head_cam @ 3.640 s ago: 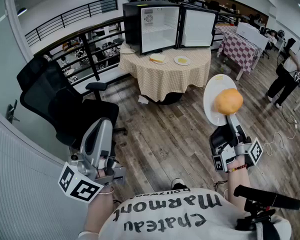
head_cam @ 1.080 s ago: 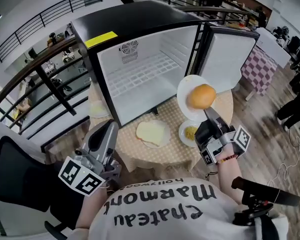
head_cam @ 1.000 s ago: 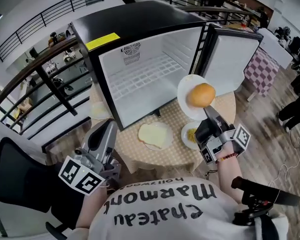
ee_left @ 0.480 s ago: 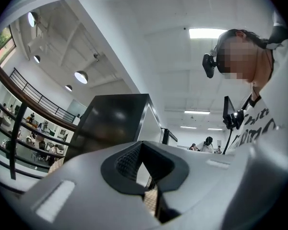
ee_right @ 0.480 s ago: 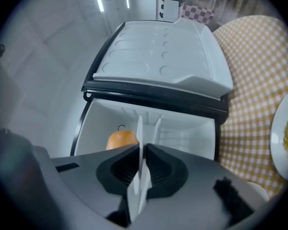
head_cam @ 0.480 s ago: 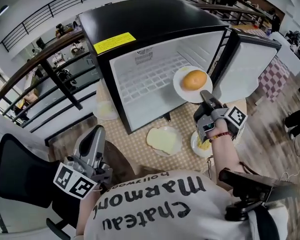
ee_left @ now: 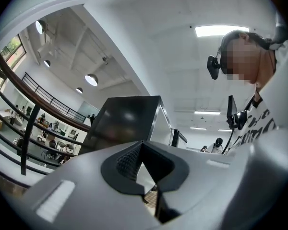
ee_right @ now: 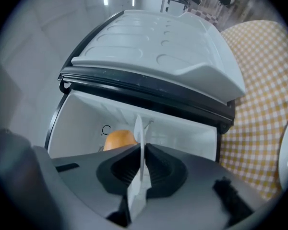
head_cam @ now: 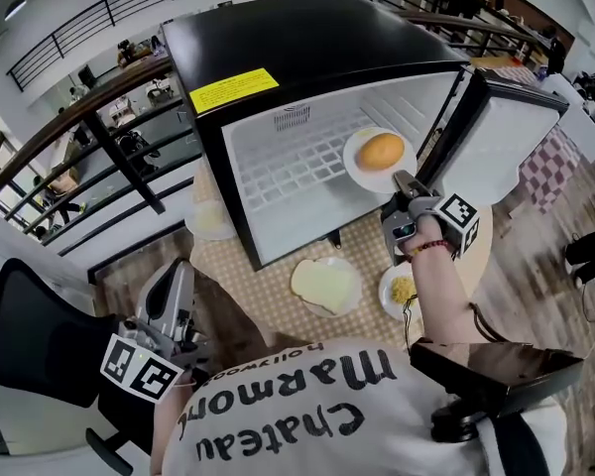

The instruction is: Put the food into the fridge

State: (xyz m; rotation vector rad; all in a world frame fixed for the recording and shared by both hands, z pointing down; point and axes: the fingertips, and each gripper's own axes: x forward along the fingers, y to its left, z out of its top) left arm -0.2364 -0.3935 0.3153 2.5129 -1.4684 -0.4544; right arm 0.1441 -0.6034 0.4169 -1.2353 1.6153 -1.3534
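My right gripper (head_cam: 402, 184) is shut on the rim of a white plate (head_cam: 361, 169) that carries a round orange-brown bun (head_cam: 381, 150). The plate hangs level at the mouth of the black fridge (head_cam: 307, 38), over its white wire shelf (head_cam: 297, 162). In the right gripper view the plate (ee_right: 138, 128) stands edge-on between the jaws of my right gripper (ee_right: 140, 153), with the bun (ee_right: 118, 139) to its left and the fridge's white inside behind. My left gripper (head_cam: 177, 278) hangs low at my left side, shut on nothing; the left gripper view shows my left gripper (ee_left: 142, 145) aimed up at the fridge (ee_left: 127, 121).
The fridge door (head_cam: 516, 142) stands open to the right of my right hand. On the checked tablecloth (head_cam: 268, 286) below the opening lie a plate with bread (head_cam: 325, 284), a plate of yellow food (head_cam: 401, 291) and another plate (head_cam: 210, 220). A black chair (head_cam: 20, 345) and a railing (head_cam: 99, 127) are to my left.
The right gripper has carried the plate and bun forward and up, from over the table's edge into the fridge opening. The left gripper has sunk lower at my side.
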